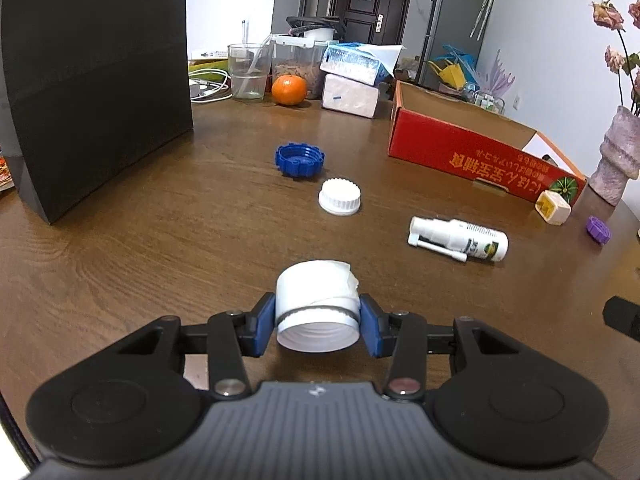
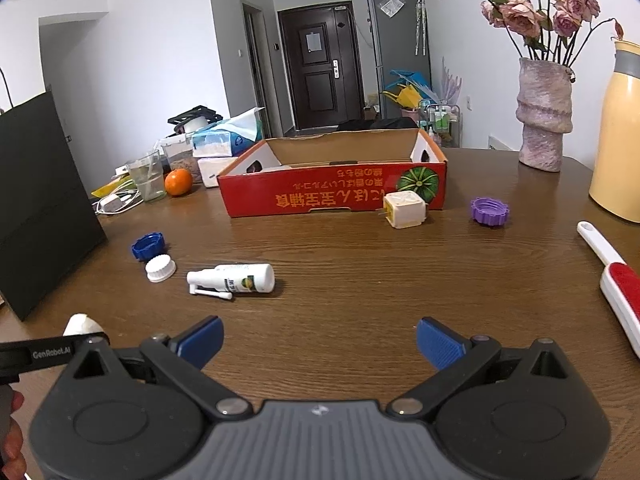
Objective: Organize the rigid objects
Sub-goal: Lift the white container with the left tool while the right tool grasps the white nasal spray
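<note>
My left gripper (image 1: 318, 322) is shut on a white wrapped jar (image 1: 316, 300), its blue pads pressed on both sides just above the wooden table (image 1: 160, 240). Ahead lie a white ribbed cap (image 1: 339, 196), a blue cap (image 1: 299, 159) and a white spray bottle (image 1: 460, 238) on its side. The red cardboard box (image 1: 476, 152) stands open at the right. My right gripper (image 2: 320, 340) is open over bare wood with nothing between its fingers. From it I see the spray bottle (image 2: 236, 279), a cream cube plug (image 2: 404, 210), a purple cap (image 2: 489, 211) and the red box (image 2: 336, 192).
A black box (image 1: 96, 80) stands at the left. At the back are an orange (image 1: 289, 89), a glass (image 1: 248, 72), tissue packs (image 1: 352, 80) and cables. A pink vase (image 2: 544, 116), a yellow jug (image 2: 616, 140) and a red lint brush (image 2: 616, 292) occupy the right side.
</note>
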